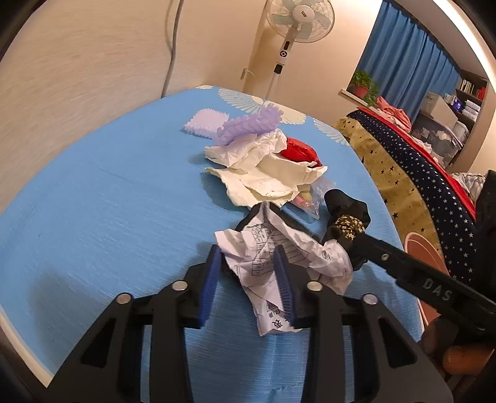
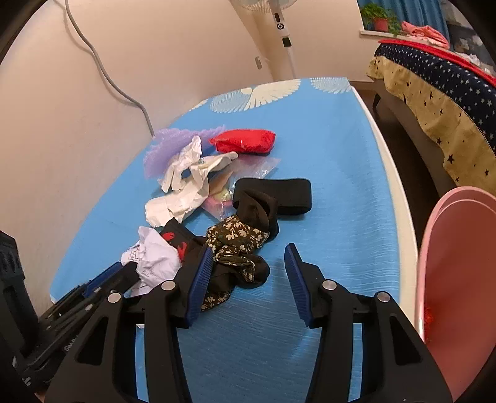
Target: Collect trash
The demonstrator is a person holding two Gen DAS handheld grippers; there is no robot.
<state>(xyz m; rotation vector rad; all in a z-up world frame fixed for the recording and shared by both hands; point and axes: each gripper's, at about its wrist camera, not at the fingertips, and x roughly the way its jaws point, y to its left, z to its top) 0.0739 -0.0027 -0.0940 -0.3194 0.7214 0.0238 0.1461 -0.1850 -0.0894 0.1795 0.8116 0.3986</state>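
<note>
A crumpled printed paper point(image 1: 279, 263) lies on the blue table mat point(image 1: 108, 201). My left gripper point(image 1: 249, 248) is closed around it, blue pads on both sides; it also shows in the right wrist view point(image 2: 155, 257). My right gripper point(image 2: 249, 254) is open over the mat, its left finger against a black floral cloth point(image 2: 238, 245). In the left wrist view the right gripper's finger point(image 1: 365, 245) touches that cloth point(image 1: 345, 224). Beyond lie white crumpled tissue point(image 1: 266, 170), a red wrapper point(image 2: 245, 141), purple foam netting point(image 1: 248, 124), a clear plastic bag point(image 2: 245, 173) and a black band point(image 2: 285, 192).
A pink bin point(image 2: 458, 279) stands off the table's right edge. A bed with a starry cover point(image 2: 440, 90) is to the right, a standing fan point(image 1: 297, 21) behind the table, a wall and cable point(image 2: 102, 71) at left.
</note>
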